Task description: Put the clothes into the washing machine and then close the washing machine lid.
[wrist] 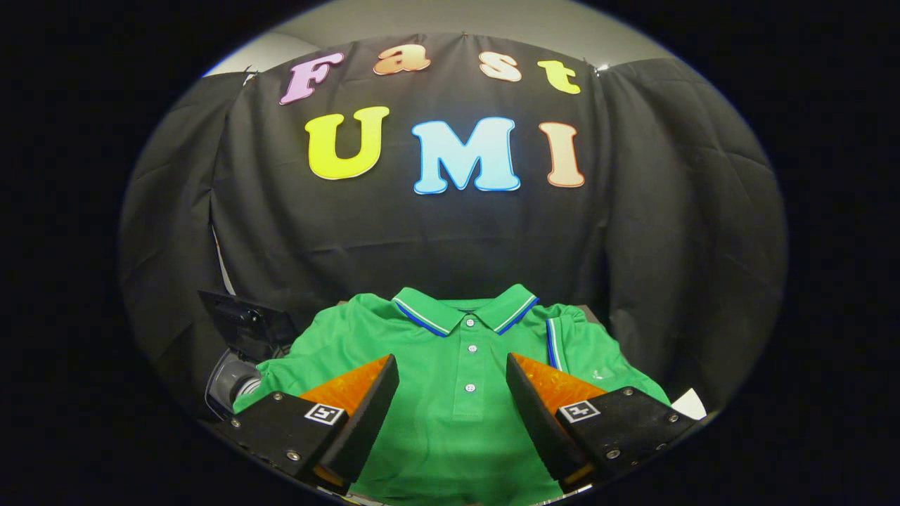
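Note:
A green polo shirt (457, 351) with a striped collar and a white-buttoned placket lies spread flat, collar pointing away from me. My gripper (452, 369) hovers over its chest, open, with the button placket showing in the gap between the two fingers. Neither finger presses on the cloth as far as I can tell. To the left of the shirt, beside the left finger, part of the washing machine (235, 376) shows as a grey rounded body with a dark raised lid (242, 320) behind it.
The black booth wall (654, 246) hangs close behind the shirt and wraps around both sides. A small white corner of paper or card (689, 405) sticks out beyond the right finger, at the shirt's right edge.

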Action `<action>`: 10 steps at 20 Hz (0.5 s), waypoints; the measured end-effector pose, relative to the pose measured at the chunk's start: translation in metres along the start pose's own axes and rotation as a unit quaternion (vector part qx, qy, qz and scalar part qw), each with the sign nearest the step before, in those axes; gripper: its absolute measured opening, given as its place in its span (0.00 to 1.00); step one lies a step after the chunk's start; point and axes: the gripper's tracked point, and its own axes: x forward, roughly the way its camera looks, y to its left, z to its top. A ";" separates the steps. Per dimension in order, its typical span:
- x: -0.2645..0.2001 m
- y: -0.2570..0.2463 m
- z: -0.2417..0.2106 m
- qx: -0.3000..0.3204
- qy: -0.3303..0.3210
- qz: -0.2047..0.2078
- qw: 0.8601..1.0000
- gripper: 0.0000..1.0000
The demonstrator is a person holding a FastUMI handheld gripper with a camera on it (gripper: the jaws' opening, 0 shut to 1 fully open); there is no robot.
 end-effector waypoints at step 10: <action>0.033 -0.003 -0.031 -0.008 0.103 0.023 0.994 0.95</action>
